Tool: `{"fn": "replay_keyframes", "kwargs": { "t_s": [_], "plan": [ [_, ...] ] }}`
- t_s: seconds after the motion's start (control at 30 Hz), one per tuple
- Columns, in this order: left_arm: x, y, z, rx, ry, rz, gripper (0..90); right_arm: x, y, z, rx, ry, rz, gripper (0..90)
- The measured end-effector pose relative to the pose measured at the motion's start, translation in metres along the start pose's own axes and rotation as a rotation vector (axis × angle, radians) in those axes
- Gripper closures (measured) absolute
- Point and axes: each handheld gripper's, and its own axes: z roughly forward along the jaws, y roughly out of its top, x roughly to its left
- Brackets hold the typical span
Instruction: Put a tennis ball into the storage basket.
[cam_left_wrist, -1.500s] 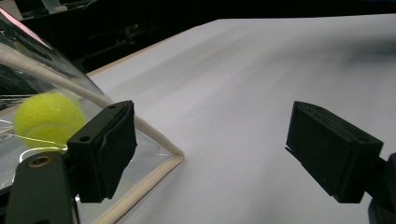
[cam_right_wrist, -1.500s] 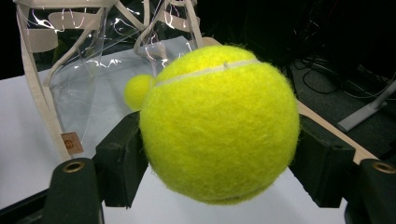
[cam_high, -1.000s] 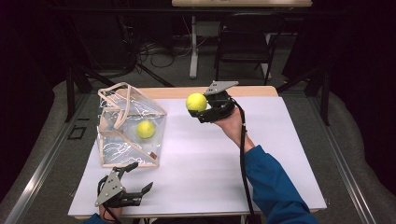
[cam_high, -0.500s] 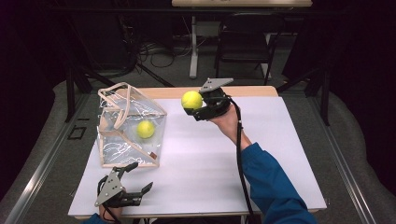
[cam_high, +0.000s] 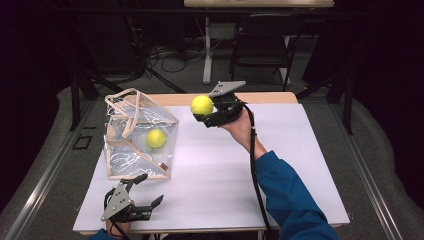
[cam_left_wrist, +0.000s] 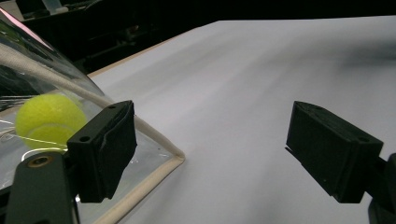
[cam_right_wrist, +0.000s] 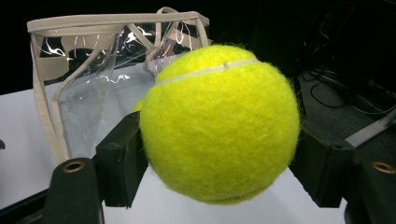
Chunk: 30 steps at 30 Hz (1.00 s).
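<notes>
Table (cam_high: 300, 165) brightly lit from above, surroundings dark; glare on clear bag (cam_high: 135, 135); left gripper view softly blurred.

open white table (cam_high: 225, 175) across centre and right of frame. clear bag (cam_high: 137, 135) blocking left side, standing upright, mouth facing up; bare strip between bag and lower table edge.

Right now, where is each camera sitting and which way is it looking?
High view: above the person's side, looking forward and down on the white table; forearms, blue sleeve, left gripper and right gripper show.
Left gripper view: rides the left gripper, looking across the table past the clear bag's corner; open jaws show.
Right gripper view: rides the right gripper, facing the bag; jaws clamp a tennis ball.
Shared: the bag; left and high views share the tennis ball inside.
</notes>
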Motion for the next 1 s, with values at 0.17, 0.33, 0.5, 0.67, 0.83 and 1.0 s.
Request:
{"fn": "replay_keyframes", "kwargs": {
  "t_s": [0.17,0.33,0.5,0.67,0.83,1.0],
  "plan": [
    [0.0,0.0,0.0,0.001,-0.001,0.0,16.0,0.001,0.001,0.004,0.0,0.01,0.001,26.4],
    [0.0,0.0,0.0,0.0,-0.002,-0.001,16.0,0.001,0.004,0.008,-0.004,0.014,0.003,26.4],
    [0.0,0.0,0.0,0.001,-0.001,0.0,16.1,0.001,0.008,0.01,-0.013,0.018,-0.001,26.4],
    [0.0,0.0,0.0,0.001,-0.001,0.003,16.0,0.0,0.012,0.01,-0.015,0.017,-0.007,26.4],
    [0.0,0.0,0.0,0.001,-0.001,0.001,16.0,0.001,0.016,0.012,-0.024,0.017,-0.011,26.4],
    [0.0,0.0,0.0,0.001,-0.001,0.003,16.0,0.001,0.021,0.013,-0.025,0.018,-0.016,26.4]
  ]
}}
